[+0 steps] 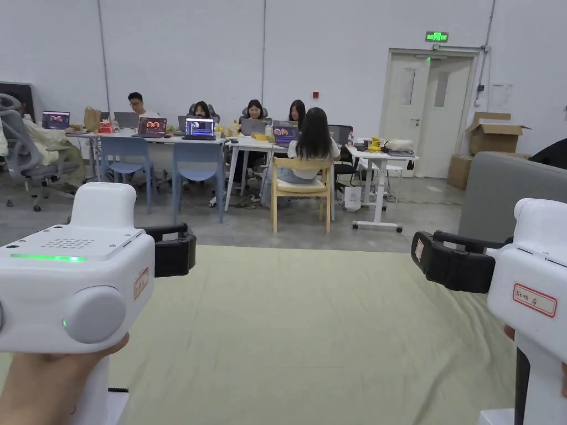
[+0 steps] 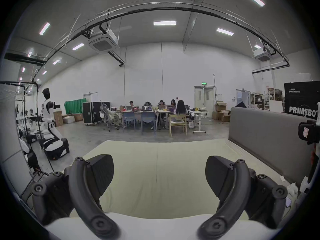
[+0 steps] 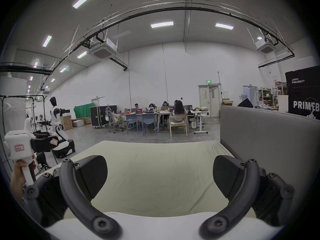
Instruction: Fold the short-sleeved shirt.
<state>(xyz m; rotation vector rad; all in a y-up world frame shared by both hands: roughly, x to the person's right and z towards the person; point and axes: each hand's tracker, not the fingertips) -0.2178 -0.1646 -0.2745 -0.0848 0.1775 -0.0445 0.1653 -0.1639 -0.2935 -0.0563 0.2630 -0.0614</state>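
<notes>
You hold your left tool (image 1: 174, 255) at the lower left and your right tool (image 1: 437, 260) at the lower right. Both are wide open and hold nothing. Between them lies a bare pale green bed (image 1: 310, 332). I cannot see the shirt, so I cannot tell which tool is nearer. Far back, people (image 1: 313, 141) sit at desks.
</notes>
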